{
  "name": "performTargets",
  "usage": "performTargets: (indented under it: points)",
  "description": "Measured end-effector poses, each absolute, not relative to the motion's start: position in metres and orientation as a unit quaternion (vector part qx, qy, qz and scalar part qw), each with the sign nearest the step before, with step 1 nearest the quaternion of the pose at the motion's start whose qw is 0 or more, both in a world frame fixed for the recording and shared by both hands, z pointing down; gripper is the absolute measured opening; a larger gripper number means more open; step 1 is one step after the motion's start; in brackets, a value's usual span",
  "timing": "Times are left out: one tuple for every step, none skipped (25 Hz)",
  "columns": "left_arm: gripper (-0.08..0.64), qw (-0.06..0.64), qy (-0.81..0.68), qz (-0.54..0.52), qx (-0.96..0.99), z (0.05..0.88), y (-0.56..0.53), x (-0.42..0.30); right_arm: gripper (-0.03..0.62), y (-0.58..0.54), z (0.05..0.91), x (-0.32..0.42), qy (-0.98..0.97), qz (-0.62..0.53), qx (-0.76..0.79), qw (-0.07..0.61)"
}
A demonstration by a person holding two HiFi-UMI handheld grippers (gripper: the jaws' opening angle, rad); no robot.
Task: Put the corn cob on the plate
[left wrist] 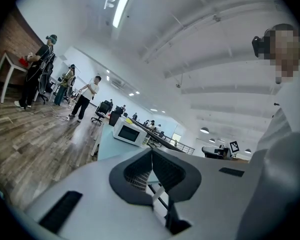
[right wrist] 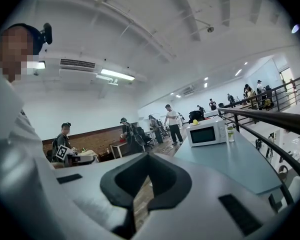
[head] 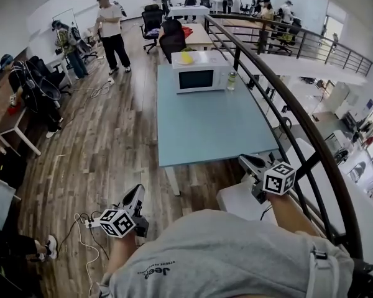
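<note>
A small yellow thing, possibly the corn cob, lies on top of a white microwave at the far end of a light blue table. It also shows in the right gripper view as the yellow thing. No plate is in view. My left gripper hangs over the wooden floor, left of the table's near end, jaws shut and empty. At the table's near right corner my right gripper is also shut with nothing in it. Both are far from the microwave.
A bottle stands right of the microwave. A dark curved railing runs along the table's right side. A white bench sits by the near end. Cables lie on the floor at the left. People and desks fill the back.
</note>
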State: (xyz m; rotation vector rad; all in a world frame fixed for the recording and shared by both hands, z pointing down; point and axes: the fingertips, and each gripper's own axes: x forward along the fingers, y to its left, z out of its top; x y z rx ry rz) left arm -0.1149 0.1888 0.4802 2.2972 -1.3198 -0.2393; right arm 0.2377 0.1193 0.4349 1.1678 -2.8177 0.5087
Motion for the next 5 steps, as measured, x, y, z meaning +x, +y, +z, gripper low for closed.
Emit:
performTargets:
  points:
    - [0.02, 0.237, -0.482, -0.088, 0.839, 0.4787, 0.1885, -0.1122, 0.014, 0.1183, 0.4332, 0.2411, -0.911, 0.163, 0.378, 0.024]
    - [0.02, 0.236, -0.483, -0.089, 0.838, 0.4778, 0.1883, -0.1097, 0.014, 0.1172, 0.4319, 0.2441, -0.911, 0.161, 0.378, 0.024]
    - [0.02, 0.235, -0.483, -0.09, 0.838, 0.4772, 0.1882, -0.1074, 0.015, 0.1161, 0.431, 0.2467, -0.912, 0.159, 0.378, 0.025]
    - [0.02, 0.234, -0.484, -0.091, 0.838, 0.4768, 0.1881, -0.1053, 0.015, 0.1151, 0.4304, 0.2489, -0.912, 0.158, 0.378, 0.025]
    - [0.02, 0.233, -0.485, -0.091, 0.838, 0.4765, 0.1881, -0.1033, 0.014, 0.1141, 0.43, 0.2509, -0.912, 0.156, 0.377, 0.025]
